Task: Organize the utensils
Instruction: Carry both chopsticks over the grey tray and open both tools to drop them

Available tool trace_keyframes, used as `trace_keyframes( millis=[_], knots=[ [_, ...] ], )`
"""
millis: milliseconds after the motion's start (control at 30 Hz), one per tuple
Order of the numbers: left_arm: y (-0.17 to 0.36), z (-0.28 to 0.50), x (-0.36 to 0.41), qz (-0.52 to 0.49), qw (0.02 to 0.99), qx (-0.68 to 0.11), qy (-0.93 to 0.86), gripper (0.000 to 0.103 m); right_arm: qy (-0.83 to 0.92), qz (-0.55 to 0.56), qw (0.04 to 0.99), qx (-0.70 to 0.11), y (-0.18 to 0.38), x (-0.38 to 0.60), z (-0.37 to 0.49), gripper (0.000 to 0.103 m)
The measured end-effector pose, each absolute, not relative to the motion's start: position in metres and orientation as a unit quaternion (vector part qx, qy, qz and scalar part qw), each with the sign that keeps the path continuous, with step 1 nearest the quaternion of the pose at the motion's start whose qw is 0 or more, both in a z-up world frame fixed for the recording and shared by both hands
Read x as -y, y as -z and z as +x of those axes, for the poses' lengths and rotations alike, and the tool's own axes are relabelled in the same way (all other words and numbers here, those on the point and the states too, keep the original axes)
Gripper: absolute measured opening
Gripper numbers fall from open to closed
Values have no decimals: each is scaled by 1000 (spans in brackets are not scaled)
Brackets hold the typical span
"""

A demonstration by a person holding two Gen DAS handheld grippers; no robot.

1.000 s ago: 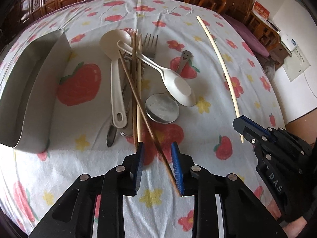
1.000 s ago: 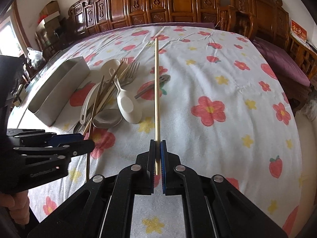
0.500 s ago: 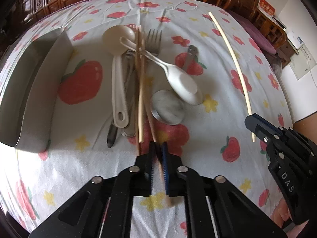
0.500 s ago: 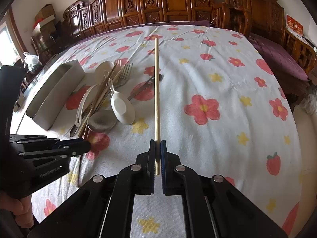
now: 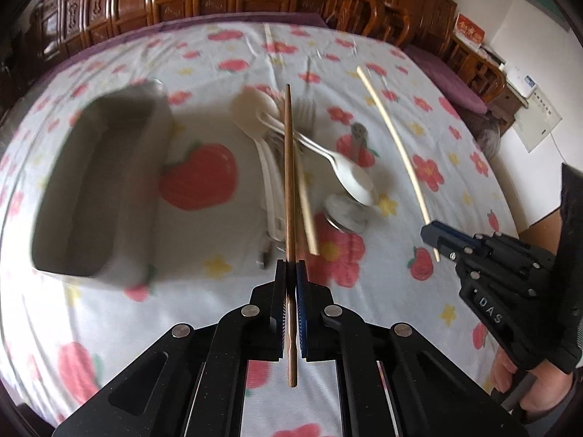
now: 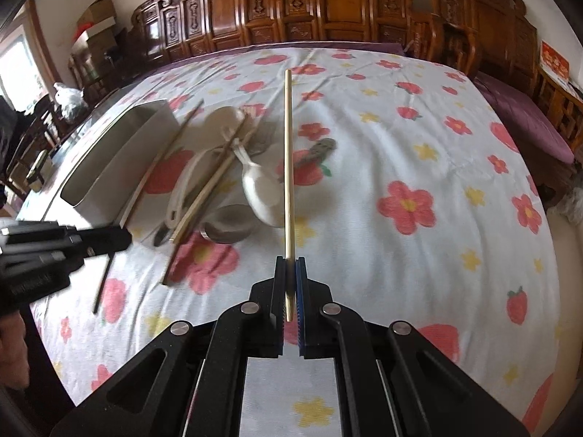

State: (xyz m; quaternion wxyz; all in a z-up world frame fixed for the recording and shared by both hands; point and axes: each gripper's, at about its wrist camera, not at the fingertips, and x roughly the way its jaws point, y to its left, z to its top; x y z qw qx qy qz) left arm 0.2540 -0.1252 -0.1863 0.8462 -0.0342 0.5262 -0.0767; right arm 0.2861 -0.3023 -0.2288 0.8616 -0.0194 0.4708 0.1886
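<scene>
My left gripper (image 5: 290,267) is shut on a brown chopstick (image 5: 288,167) and holds it lifted above the pile, pointing away. My right gripper (image 6: 290,266) is shut on a pale chopstick (image 6: 288,153), also lifted above the cloth; it shows too in the left wrist view (image 5: 393,134). A pile of utensils lies on the flowered tablecloth: two white spoons (image 5: 346,171), a metal spoon (image 5: 344,213), a fork (image 5: 306,113) and another pale chopstick (image 5: 306,207). A grey rectangular holder (image 5: 98,185) stands left of the pile.
A small metal utensil with a face (image 5: 359,134) lies right of the pile. Carved wooden furniture (image 6: 328,3) lines the far side of the table (image 6: 419,116). The right gripper's body (image 5: 499,276) is at the right of the left wrist view.
My left gripper closed on the brown chopstick and lifted it off the pile. My right gripper kept its hold on the pale chopstick.
</scene>
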Motion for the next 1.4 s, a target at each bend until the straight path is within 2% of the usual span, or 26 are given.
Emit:
trace_keyframes(
  millis=[667, 1067, 1400],
  knots=[
    [118, 239, 13, -19, 896, -436, 85, 4, -258, -5, 864, -433, 178, 188, 281, 6],
    [132, 270, -53, -69, 896, -431, 78, 4, -295, 14, 857, -422, 169, 129, 282, 6],
    [155, 289, -62, -65, 889, -448, 69, 4, -293, 38, 860, -416, 170, 106, 282, 6]
  ],
)
